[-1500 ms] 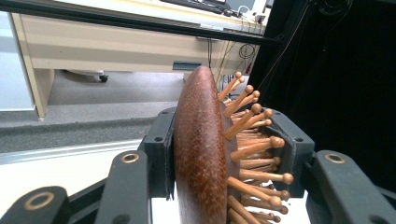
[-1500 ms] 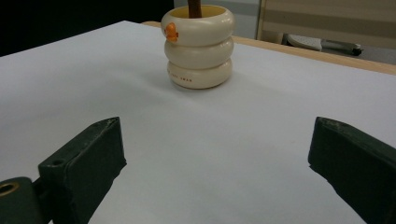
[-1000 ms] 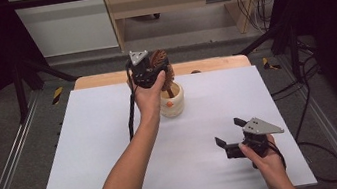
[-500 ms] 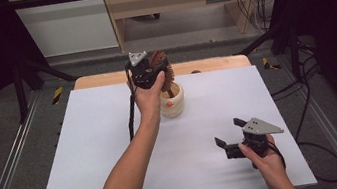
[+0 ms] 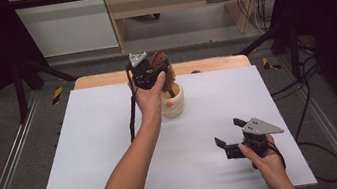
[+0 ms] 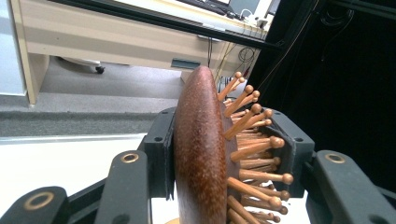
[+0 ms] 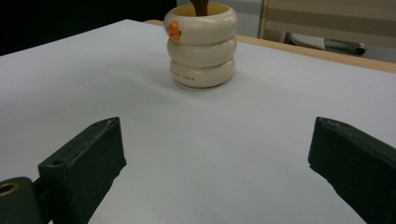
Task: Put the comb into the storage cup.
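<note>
Two tongs are in your hands. Nearest you, well short of the cream ringed ceramic cup (image 5: 173,105) on the white worktop (image 5: 89,152), your right tongs (image 5: 227,138) hover spread wide, gripping nothing. Directly above that cup, your left tongs (image 5: 153,74) clamp the brown wooden hairbrush (image 6: 201,149), its handle dipping inside.

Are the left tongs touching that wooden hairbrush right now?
Touching. The left gripper view shows the left tongs closed on the hairbrush head, one pad against its smooth back, the other against the bristles.
</note>
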Tool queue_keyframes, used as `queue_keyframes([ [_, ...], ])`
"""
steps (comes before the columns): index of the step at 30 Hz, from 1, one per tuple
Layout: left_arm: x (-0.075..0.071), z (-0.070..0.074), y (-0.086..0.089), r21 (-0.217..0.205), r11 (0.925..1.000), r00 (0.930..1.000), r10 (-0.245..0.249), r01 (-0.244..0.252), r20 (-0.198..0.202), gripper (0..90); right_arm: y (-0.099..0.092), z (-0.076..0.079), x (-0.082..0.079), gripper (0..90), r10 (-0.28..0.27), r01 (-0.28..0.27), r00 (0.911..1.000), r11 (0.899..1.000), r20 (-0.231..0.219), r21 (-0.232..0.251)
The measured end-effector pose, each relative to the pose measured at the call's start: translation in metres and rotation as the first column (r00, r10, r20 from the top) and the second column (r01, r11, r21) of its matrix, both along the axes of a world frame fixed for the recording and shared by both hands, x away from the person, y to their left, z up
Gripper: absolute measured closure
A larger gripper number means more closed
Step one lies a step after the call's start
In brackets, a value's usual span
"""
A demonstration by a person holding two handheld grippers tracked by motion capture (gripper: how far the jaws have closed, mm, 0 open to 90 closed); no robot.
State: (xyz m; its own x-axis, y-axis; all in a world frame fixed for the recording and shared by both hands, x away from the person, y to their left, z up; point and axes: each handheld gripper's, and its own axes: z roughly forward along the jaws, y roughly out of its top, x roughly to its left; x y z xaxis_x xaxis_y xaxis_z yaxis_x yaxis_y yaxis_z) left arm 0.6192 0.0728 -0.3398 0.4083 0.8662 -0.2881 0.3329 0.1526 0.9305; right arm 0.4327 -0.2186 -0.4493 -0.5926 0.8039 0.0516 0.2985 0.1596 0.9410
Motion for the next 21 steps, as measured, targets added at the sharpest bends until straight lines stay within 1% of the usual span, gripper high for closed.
queue_keyframes([
  [5, 0.0005, -0.0008, -0.0011, -0.006, 1.0, 1.0, 0.001, -0.001, -0.001, 50.2, 0.0, -0.0001, 0.0001, 4.1, 0.001, -0.001, 1.0, 1.0, 0.002, -0.002],
  [21, 0.0017, -0.0041, -0.0037, -0.006, 1.0, 1.0, 0.001, -0.001, -0.006, 50.2, 0.0003, -0.0006, 0.0, 4.1, 0.006, -0.006, 1.0, 1.0, -0.002, -0.001],
])
